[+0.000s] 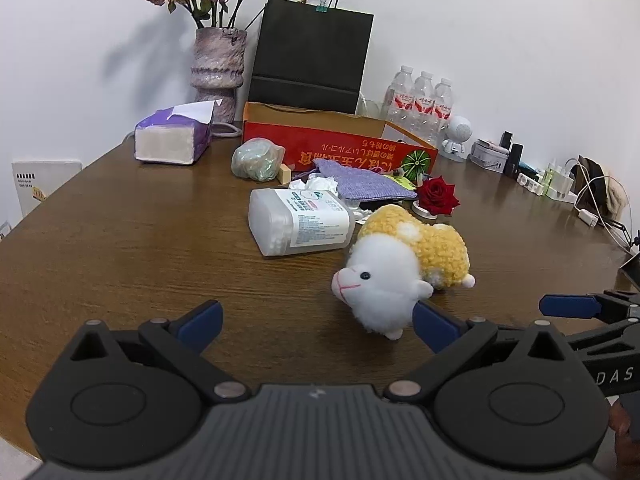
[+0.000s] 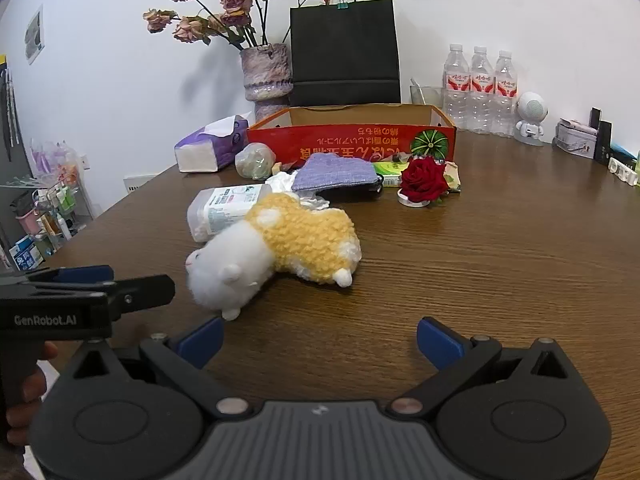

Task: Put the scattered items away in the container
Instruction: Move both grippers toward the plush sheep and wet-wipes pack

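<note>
Tongs: left (image 1: 316, 326), right (image 2: 320, 338) both spread wide, empty | plush sheep (image 1: 404, 268): 1 | water bottles (image 1: 420, 106): 3

A brown wooden table (image 1: 120, 240) stands against a plain white wall (image 1: 500, 20).

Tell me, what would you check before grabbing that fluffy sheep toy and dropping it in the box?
1. Left gripper open: ok.
2. Right gripper open: ok.
3. Both grippers carry nothing: ok.
4. Plush sheep lies unpinned on the table: ok, though it touches the cotton swab box.
5. Red cardboard box open on top: ok.
6. Room inside the red cardboard box: cannot tell, floor hidden.
</note>
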The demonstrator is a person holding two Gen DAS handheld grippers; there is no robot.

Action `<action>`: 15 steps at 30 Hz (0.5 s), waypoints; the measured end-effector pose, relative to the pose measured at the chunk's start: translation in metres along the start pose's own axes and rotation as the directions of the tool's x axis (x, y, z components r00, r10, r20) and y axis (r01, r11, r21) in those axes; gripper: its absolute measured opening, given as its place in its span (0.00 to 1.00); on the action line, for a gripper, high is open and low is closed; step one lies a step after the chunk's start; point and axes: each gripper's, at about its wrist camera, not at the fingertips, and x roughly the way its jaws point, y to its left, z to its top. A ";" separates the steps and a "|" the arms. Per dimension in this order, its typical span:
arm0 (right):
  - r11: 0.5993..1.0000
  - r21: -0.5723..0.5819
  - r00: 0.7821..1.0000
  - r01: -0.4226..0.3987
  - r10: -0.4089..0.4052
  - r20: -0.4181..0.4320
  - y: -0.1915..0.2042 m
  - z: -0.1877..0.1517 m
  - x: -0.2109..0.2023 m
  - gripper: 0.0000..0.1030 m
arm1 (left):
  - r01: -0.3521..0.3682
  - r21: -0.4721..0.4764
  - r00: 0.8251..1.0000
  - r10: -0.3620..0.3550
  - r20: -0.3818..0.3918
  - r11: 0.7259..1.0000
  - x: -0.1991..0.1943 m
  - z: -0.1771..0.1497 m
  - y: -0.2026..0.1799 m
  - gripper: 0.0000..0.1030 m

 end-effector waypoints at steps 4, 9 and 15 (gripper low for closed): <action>1.000 -0.002 1.000 0.003 -0.003 -0.001 0.000 0.000 0.000 1.00 | 0.001 0.004 1.000 -0.001 0.004 1.000 0.000 0.001 0.000 1.00; 1.000 -0.002 1.000 0.002 -0.002 -0.001 0.000 0.001 0.001 1.00 | 0.001 0.004 1.000 -0.001 0.003 1.000 0.000 0.001 0.001 1.00; 1.000 -0.004 1.000 0.003 -0.003 -0.002 0.000 0.001 0.001 1.00 | 0.004 0.005 1.000 -0.004 0.003 1.000 0.001 0.002 0.002 1.00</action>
